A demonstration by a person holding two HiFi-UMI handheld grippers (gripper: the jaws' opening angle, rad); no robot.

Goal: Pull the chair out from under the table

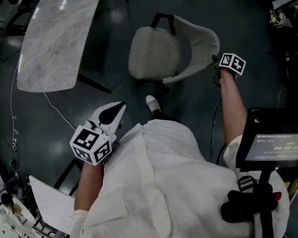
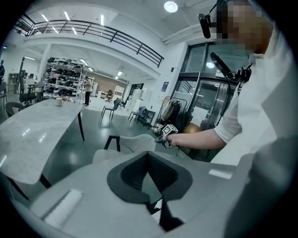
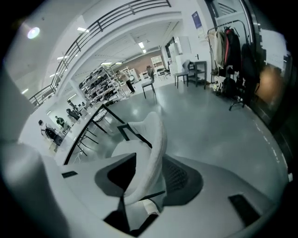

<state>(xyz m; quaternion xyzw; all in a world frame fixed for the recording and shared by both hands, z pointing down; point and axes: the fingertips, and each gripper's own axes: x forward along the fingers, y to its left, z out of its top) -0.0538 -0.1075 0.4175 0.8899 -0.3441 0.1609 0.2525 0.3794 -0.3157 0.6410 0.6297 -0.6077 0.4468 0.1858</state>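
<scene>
- As the head view looked down from above, the chair [image 1: 156, 53] stood in the upper middle of the frame, on the dark floor [image 1: 200, 111], with its whole seat out from under the table.
- The table [image 1: 59, 35], with a pale marble top, filled the upper left of that view; its right edge was near the chair but did not cover it.
- The right gripper [image 1: 217, 68] was at the right end of the chair's backrest [image 3: 151, 148], right of centre in the head view.
- In the right gripper view its 2 fingers [image 3: 179, 179] were spread, and the curved rim of the backrest ran up between them; the pads did not pinch it.
- The left gripper [image 1: 112, 115] was in the lower left of the head view, well apart from the chair.
- Its 2 fingers [image 2: 128, 174] were also apart, with only floor showing between them.
- A white shoe [image 1: 152, 104] of the person was just below the chair.
</scene>
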